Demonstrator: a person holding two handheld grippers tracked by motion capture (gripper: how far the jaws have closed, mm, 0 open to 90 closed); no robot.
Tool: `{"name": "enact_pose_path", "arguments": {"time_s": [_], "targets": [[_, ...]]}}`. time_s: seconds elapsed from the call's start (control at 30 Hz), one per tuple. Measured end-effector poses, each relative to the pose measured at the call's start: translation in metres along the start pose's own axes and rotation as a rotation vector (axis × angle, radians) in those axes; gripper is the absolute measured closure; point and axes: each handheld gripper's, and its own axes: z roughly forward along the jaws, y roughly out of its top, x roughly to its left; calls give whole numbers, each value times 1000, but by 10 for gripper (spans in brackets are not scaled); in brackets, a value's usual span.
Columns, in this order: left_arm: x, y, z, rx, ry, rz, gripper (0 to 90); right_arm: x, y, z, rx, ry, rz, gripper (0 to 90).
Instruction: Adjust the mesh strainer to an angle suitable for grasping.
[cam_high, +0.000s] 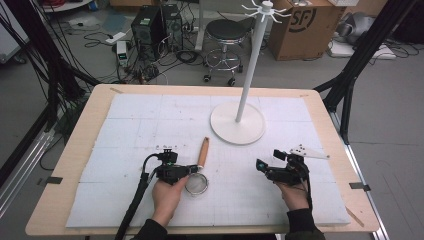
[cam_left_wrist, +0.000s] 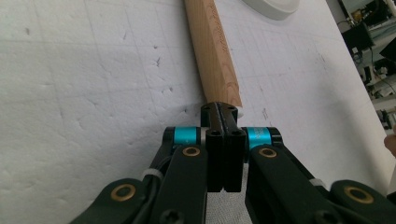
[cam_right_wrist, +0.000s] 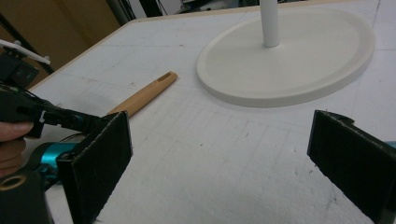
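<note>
Left gripper view shows my left gripper with its jaws pressed fully together at the near end of the wooden handle of a small round metal mesh strainer; whether they pinch its neck I cannot tell. The strainer lies flat on the white foam mat. My right gripper hovers wide open, empty. The tall white hanging stand waits beyond; lifting and hanging look undone.
</note>
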Motion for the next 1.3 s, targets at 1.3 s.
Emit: {"name": "enact_pose_path", "arguments": {"time_s": [1.3], "targets": [[-29,-24,9,146,-89,109,894,-1,0,0,6,-3,3,58]]}}
